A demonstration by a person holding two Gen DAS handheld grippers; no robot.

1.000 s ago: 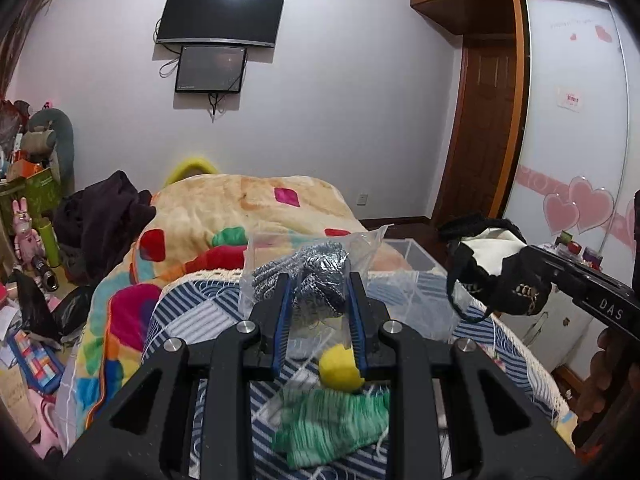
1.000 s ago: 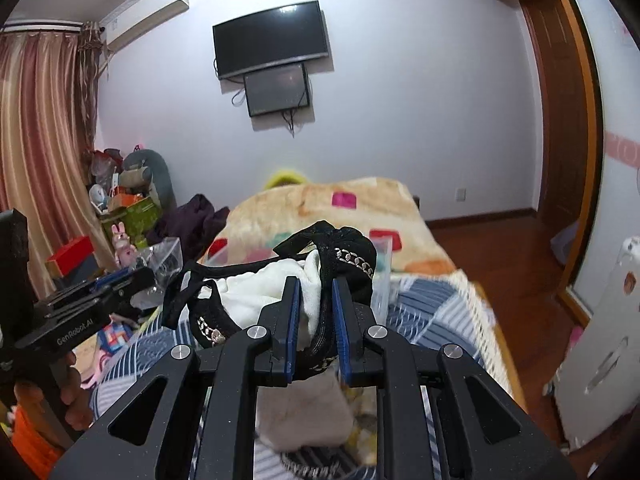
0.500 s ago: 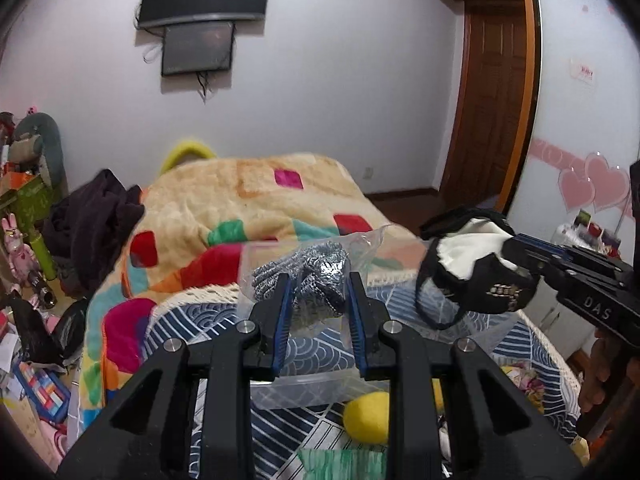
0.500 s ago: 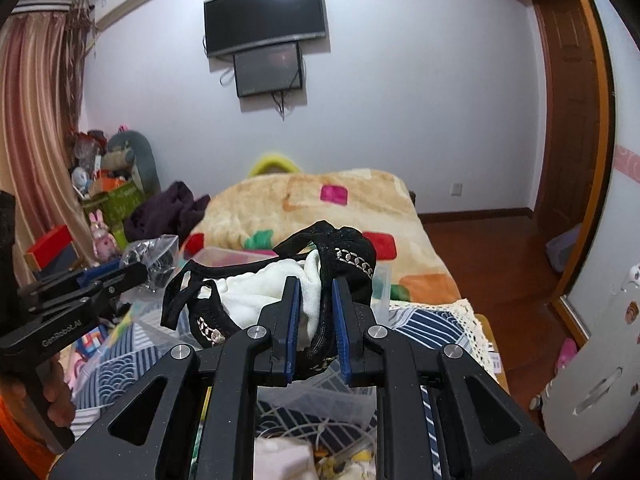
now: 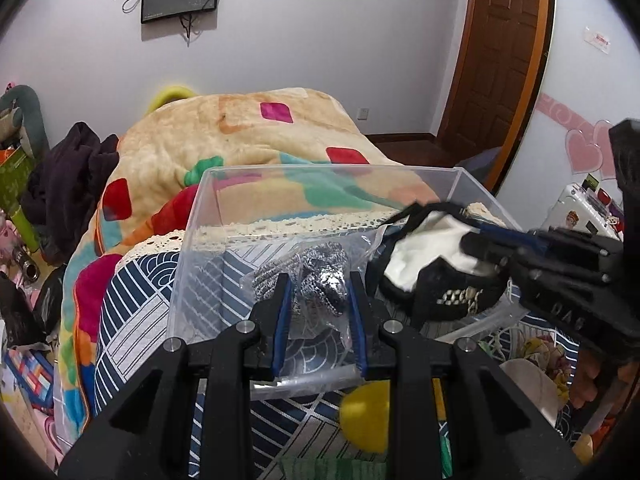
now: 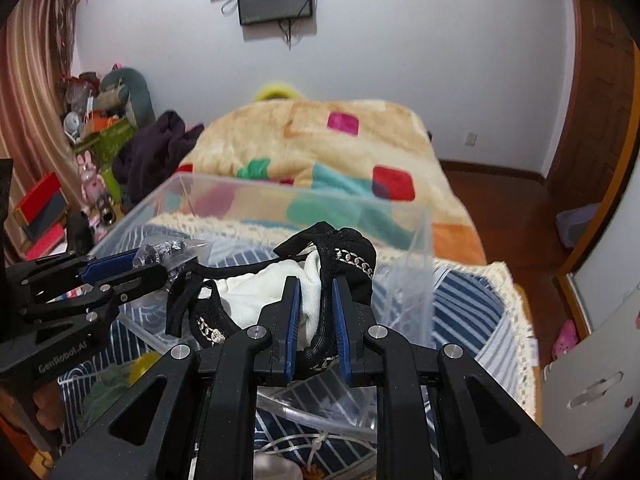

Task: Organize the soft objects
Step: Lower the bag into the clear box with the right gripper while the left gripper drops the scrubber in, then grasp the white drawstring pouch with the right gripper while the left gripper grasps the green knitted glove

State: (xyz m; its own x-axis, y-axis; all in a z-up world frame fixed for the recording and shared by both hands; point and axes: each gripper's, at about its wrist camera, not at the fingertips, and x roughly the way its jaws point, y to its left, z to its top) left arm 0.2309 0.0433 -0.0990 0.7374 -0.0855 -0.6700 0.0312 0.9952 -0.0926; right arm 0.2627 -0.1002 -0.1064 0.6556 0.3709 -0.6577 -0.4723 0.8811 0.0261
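My left gripper (image 5: 317,280) is shut on a clear plastic bag of grey knitted items (image 5: 316,270) and holds it inside a clear plastic bin (image 5: 192,216) on the bed. My right gripper (image 6: 313,282) is shut on a black and white garment bundle with a chain trim (image 6: 256,292), held over the same bin (image 6: 412,216). The bundle (image 5: 424,256) shows to the right of the bag in the left wrist view, with the right gripper (image 5: 476,236) on it. The left gripper (image 6: 156,262) shows at the left in the right wrist view.
The bin sits on a blue patterned cover (image 5: 136,304) beside a colourful blanket (image 5: 248,128). A yellow ball (image 5: 366,416) and a green knit piece (image 5: 332,468) lie in front of the bin. Dark clothes (image 5: 68,176) and clutter lie to the left. A door (image 5: 496,52) is at the right.
Both grippers have moved forward and down over the clear bin. The bag and the garment bundle now hang inside or just above it. Both grips are unchanged.
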